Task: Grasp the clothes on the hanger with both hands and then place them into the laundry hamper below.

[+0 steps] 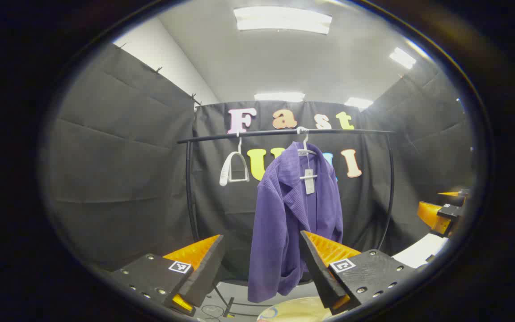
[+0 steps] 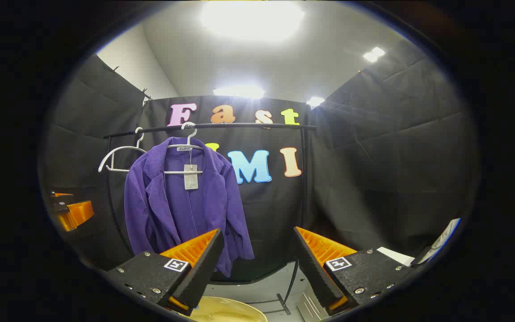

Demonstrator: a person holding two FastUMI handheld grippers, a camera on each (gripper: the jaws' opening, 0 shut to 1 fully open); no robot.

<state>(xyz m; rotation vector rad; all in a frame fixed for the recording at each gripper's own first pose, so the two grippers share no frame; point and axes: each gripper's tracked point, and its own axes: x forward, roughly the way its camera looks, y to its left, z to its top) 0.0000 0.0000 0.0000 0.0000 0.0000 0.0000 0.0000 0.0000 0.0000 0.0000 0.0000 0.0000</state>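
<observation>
Jacket [image 1: 291, 214] well beyond open grippers

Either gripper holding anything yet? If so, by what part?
Nothing held. The left gripper and right gripper are both open, short of the purple jacket, which hangs on its white hanger.

We see a black rail [image 2: 208, 126] spanning the booth. An empty white hanger [image 2: 121, 157] hangs near the rail's left end. Ceiling light panels [image 1: 282, 19] glow well above the rail, one directly overhead.
</observation>
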